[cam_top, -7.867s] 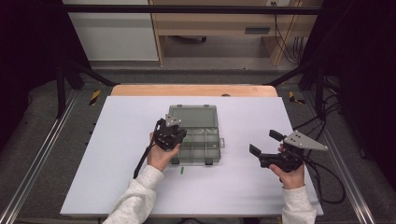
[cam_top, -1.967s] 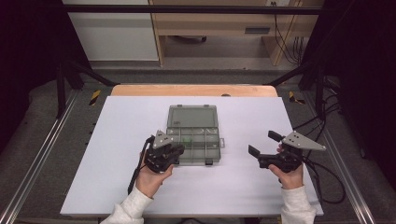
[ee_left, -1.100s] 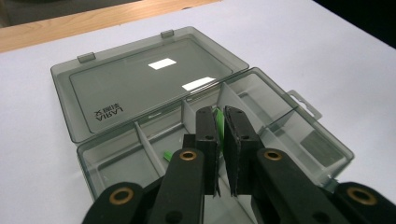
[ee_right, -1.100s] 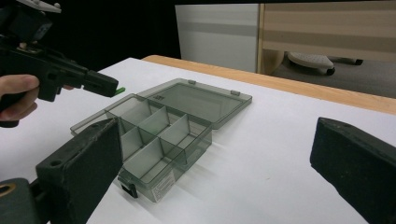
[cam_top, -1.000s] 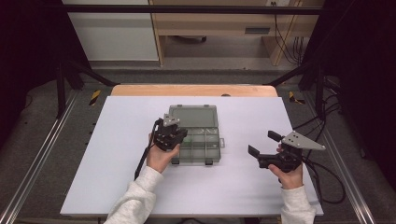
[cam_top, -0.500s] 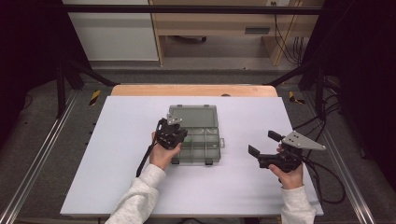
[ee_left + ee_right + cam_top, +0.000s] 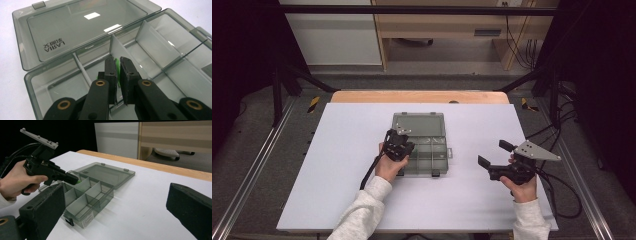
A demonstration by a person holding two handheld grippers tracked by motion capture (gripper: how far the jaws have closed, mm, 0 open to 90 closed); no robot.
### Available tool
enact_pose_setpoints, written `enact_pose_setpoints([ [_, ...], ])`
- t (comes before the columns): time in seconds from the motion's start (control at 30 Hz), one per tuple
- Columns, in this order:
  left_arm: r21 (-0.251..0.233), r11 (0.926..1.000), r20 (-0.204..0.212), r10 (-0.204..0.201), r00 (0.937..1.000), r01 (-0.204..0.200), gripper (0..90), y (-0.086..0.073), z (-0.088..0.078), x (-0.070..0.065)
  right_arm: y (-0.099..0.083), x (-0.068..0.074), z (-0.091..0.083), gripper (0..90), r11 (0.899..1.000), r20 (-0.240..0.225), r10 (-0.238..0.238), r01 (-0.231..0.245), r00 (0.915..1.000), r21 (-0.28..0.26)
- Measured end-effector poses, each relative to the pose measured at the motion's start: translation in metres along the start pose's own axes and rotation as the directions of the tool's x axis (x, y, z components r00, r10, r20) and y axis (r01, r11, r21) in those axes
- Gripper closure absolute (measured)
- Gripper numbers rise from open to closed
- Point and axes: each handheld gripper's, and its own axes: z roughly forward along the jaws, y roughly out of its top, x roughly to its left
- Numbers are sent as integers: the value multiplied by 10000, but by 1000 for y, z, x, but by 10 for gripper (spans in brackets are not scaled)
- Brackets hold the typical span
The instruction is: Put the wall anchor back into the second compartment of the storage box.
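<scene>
Organiser box (image 7: 426, 145) — smoky clear plastic, rectangular, thin dividers, flat lid (image 7: 82, 27) folded open behind it — lies mid-table on a matte white board (image 7: 337, 165) with a wooden edge; a dark room and pale cabinets lie beyond. Left gripper (image 7: 118, 65), black jaws nearly together, pinches a small green piece (image 7: 117, 68) over a near-row compartment; its shape is mostly hidden. Right gripper (image 7: 494, 154) rests on the board well to the right, foam-padded jaws wide apart, holding nothing.
</scene>
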Motion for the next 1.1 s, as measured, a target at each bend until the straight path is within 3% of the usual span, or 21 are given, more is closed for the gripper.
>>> enact_pose_setpoints([
  [0.23, -305, 9994, 103, -181, 9998, 185, 783, 2, -8, 1, 0, 0, 1, 27, 10000, 12, 8, -8, 10000, 15],
  [0.47, -947, 9954, 380, -125, 9992, 161, 712, 4, -35, 0, 0, 0, 0, 27, 10000, -15, -36, 36, 10000, -22],
  [0.7, -1693, 9856, 581, 132, 9982, -32, 537, 0, -64, -2, 0, 1, 0, 26, 10000, 12, -3, 3, 10000, -19],
  [0.8, -2018, 9793, 904, 318, 9954, -129, 460, -4, -76, -1, 0, 1, 0, 26, 10000, 3, 3, -3, 10000, -18],
  [1.1, -2714, 9620, 1001, 590, 9932, -298, 260, -17, -110, 5, 0, 1, -1, 26, 10000, -10, 25, -25, 10000, -43],
])
